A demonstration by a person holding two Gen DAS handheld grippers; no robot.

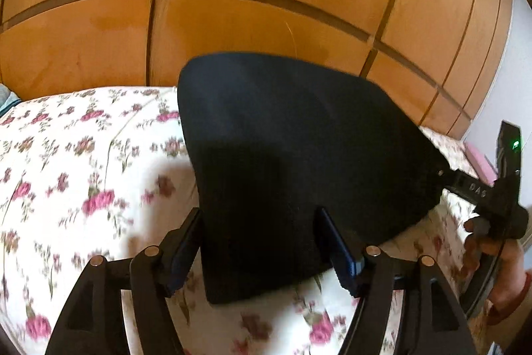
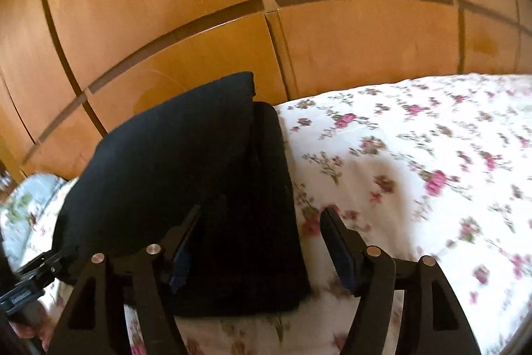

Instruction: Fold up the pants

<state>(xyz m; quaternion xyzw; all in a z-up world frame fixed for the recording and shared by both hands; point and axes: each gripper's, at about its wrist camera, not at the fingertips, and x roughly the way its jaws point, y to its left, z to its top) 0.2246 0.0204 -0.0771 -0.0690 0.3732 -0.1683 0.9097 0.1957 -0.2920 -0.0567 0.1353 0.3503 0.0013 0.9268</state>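
Black pants (image 1: pixel 299 155) lie folded on the floral bedspread (image 1: pixel 83 172). Their top layer humps up above a flatter lower layer (image 2: pixel 266 205). My left gripper (image 1: pixel 261 243) stands open, its two fingers straddling the near left corner of the pants without pressing on the cloth. My right gripper (image 2: pixel 262 240) is open too. Its left finger (image 2: pixel 184 242) lies over the black cloth and its right finger (image 2: pixel 339 245) over the bedspread, with the pants' right edge between them. The pants (image 2: pixel 159 162) fill the left middle of the right wrist view.
A wooden wardrobe (image 1: pixel 249 5) rises right behind the bed. The right gripper's black frame (image 1: pixel 478 192) and the hand (image 1: pixel 482 248) holding it show at the right edge of the left wrist view. A pale pillow (image 2: pixel 33 188) lies far left. Flowered bedspread (image 2: pixel 432 172) stretches to the right.
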